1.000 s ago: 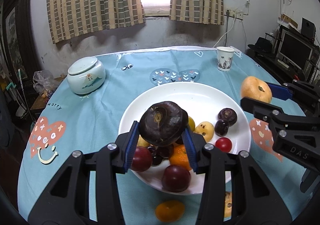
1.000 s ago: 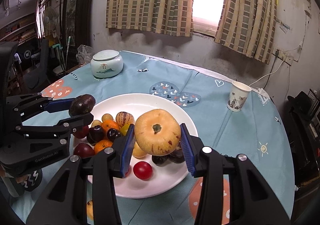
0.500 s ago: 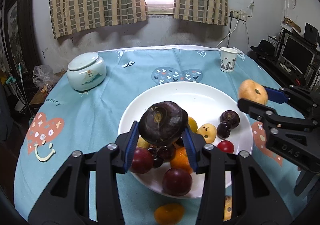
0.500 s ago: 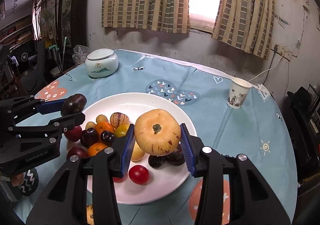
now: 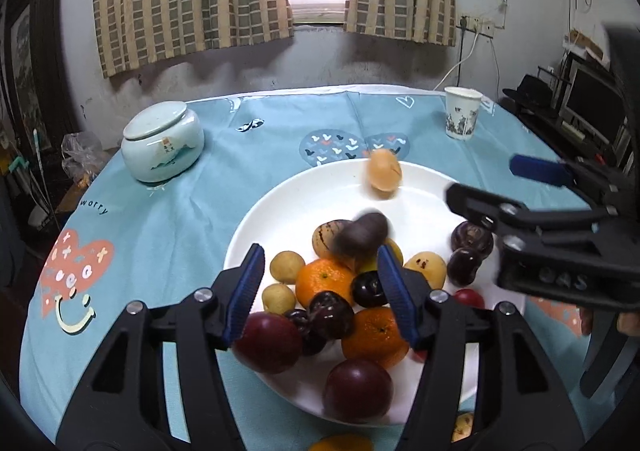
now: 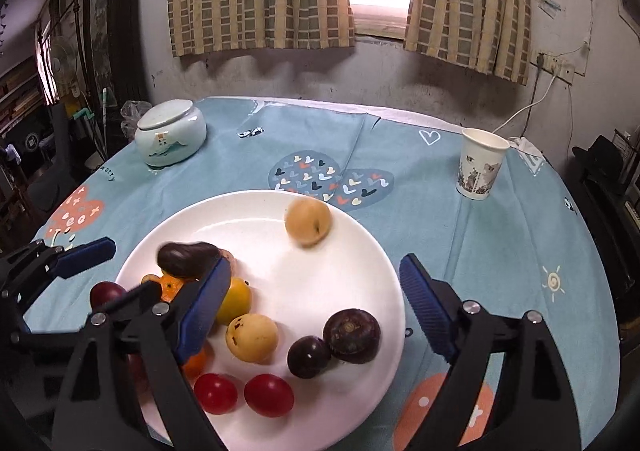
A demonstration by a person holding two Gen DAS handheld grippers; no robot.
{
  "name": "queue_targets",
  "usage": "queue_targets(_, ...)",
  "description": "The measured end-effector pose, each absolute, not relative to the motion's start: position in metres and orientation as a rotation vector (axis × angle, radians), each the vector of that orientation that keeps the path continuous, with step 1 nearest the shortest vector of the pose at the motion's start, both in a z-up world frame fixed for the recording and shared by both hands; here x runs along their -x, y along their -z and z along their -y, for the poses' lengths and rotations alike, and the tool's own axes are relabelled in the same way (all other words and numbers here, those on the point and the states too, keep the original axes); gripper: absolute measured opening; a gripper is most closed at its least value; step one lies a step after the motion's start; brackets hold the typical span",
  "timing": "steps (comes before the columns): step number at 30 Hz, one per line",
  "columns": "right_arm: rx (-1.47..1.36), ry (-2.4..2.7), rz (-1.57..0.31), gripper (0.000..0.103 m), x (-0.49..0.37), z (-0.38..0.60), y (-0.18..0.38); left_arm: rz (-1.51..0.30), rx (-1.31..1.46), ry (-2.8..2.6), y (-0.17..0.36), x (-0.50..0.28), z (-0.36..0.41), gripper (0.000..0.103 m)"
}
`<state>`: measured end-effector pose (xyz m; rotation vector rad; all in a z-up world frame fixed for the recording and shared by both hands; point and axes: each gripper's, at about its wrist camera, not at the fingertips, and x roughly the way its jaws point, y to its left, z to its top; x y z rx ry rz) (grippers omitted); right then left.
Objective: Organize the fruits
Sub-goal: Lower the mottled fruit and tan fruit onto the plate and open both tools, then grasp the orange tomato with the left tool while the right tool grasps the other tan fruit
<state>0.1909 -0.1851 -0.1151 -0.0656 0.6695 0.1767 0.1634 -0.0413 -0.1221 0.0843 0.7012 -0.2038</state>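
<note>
A white plate (image 5: pixel 304 203) (image 6: pixel 352 251) on the blue tablecloth holds several fruits: oranges, plums, yellow fruits, cherry tomatoes. My left gripper (image 5: pixel 320 291) is open and empty above the plate's near side. A blurred dark purple fruit (image 5: pixel 362 237) (image 6: pixel 186 259) is in motion just beyond its fingers, over the fruit pile. My right gripper (image 6: pixel 316 303) is open and empty over the plate's right half. A blurred yellow-orange fruit (image 6: pixel 308 227) (image 5: pixel 385 174) is in motion over the plate's far part.
A lidded ceramic jar (image 5: pixel 162 145) (image 6: pixel 170 137) stands at the far left. A paper cup (image 5: pixel 462 113) (image 6: pixel 480 167) stands at the far right. An orange (image 5: pixel 340 443) and a spotted fruit (image 5: pixel 462 425) lie on the cloth in front of the plate.
Both grippers have opened. The dark purple fruit left the left gripper and the yellow-orange fruit left the right gripper; both now move over the plate. Both grippers came lower and closer.
</note>
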Motion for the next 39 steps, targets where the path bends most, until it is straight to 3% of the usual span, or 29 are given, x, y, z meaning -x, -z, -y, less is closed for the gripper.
queue_targets(5,0.011,-0.198,-0.615,0.087,-0.155,0.201,0.101,-0.663,-0.062,0.209,0.104,-0.145,0.029,0.072)
queue_targets(11,0.045,-0.238,-0.541,0.087,-0.088,0.212,0.085,-0.649,-0.091,0.200,0.090,-0.106,0.007,0.073)
queue_targets(19,0.274,-0.339,-0.651,0.086,-0.006,0.183,0.135,-0.721,-0.097,0.285,0.113,-0.045,-0.010,0.077)
queue_targets(39,0.264,-0.368,-0.836,0.086,-0.046,0.133,0.187,-0.845,-0.001,0.275,0.156,-0.060,-0.019,0.077)
